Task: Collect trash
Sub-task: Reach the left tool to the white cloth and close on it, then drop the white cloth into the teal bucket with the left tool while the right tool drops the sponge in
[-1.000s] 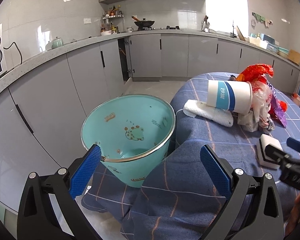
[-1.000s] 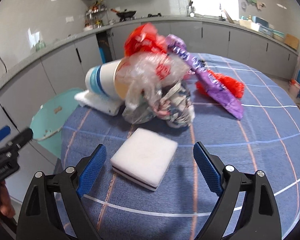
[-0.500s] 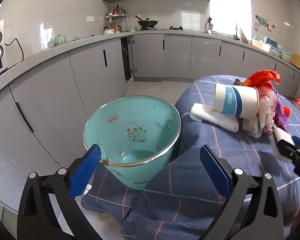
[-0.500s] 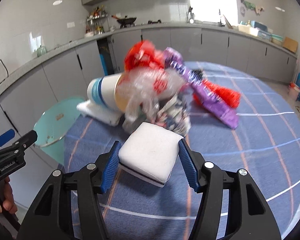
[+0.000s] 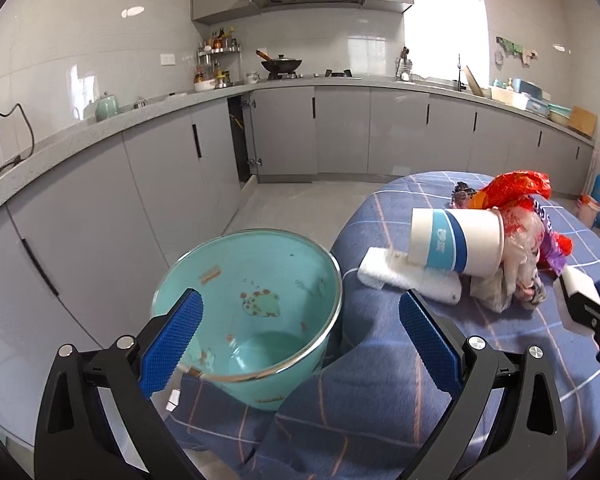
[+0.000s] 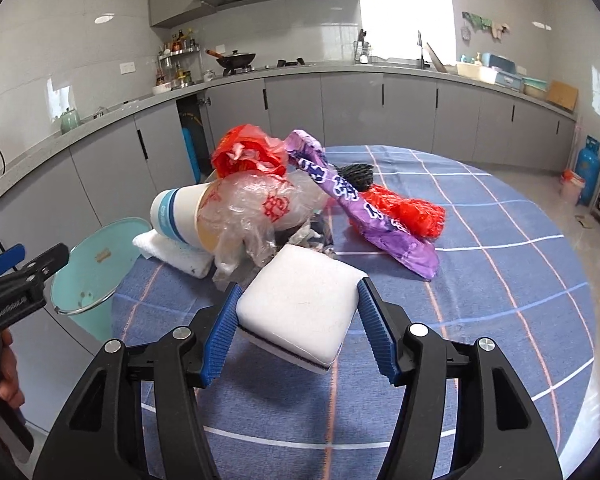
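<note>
While clamped, white sponge (image 6: pixel 300 304) between right claw (image 6: pixel 298 334) fingers

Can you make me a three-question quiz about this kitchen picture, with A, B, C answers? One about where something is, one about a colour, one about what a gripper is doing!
1. Where is the bin?
A. on the table
B. on the floor beside the table
C. on the counter

2. What colour is the band on the paper cup?
A. blue
B. green
C. yellow

3. What is the right gripper doing?
A. hanging open
B. shut on nothing
C. shut on the white sponge

Answers: 1 B, the bin stands below the table edge. 2 A, a blue band wraps the white cup. 3 C, both blue pads press the sponge's sides.
</note>
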The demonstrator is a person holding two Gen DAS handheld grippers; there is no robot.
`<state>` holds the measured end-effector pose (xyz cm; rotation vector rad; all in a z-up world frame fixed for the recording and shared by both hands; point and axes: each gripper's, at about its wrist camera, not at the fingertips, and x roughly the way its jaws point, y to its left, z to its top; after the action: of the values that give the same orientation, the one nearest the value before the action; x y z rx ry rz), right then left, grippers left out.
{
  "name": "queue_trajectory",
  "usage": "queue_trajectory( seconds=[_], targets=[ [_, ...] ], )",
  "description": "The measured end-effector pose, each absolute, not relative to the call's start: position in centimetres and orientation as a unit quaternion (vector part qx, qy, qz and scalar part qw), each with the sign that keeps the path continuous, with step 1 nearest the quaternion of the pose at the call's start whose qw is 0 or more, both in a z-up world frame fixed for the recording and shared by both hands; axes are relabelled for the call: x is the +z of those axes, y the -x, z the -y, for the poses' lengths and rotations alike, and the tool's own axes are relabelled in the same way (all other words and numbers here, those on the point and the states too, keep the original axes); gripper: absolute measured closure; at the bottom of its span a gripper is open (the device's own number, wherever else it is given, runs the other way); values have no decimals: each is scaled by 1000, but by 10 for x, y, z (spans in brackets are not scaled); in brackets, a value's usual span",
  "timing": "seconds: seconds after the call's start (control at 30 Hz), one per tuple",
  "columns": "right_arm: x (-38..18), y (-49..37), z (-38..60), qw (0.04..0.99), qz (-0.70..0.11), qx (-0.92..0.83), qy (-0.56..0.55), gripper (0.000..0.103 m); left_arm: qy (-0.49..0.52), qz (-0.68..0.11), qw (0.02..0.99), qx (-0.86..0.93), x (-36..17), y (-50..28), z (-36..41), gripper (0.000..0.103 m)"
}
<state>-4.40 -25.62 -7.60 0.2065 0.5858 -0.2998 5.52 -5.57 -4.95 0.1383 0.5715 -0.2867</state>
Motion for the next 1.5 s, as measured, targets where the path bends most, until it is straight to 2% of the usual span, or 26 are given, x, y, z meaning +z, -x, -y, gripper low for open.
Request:
queue_trajectory(
  seconds=[0.03, 0.07, 0.67, 0.77, 0.83, 0.97, 1.0, 1.03, 1.5],
  targets=[
    [-77, 44, 258, 940, -288, -148, -104, 44, -67, -286, 945, -146, -50, -60, 59, 19],
    [-77, 44, 260, 940, -289, -150, -105, 44, -68, -290, 943, -150, -52, -66, 62, 21],
    [-88, 31, 273, 933, -300, -145, -136, 42, -116, -350, 907, -206, -86, -151, 132, 21],
    [-89, 30, 279, 931, -300, -146, -145, 42, -114, -361, 897, -226, -92, -154, 141, 33],
    [-89, 29, 280, 931, -300, -147, -147, 42, -108, -364, 892, -243, -96, -156, 145, 50],
    [-92, 31, 283, 929, -302, -149, -153, 42, -95, -371, 885, -264, -99, -156, 150, 71],
    [-92, 32, 284, 929, -301, -150, -153, 42, -98, -367, 886, -267, -98, -152, 151, 84],
    [-92, 33, 284, 929, -300, -152, -154, 42, -100, -365, 886, -268, -97, -150, 149, 88],
    [-80, 43, 260, 938, -282, -145, -142, 42, -28, -309, 912, -266, -51, -89, 71, 90]
  ],
)
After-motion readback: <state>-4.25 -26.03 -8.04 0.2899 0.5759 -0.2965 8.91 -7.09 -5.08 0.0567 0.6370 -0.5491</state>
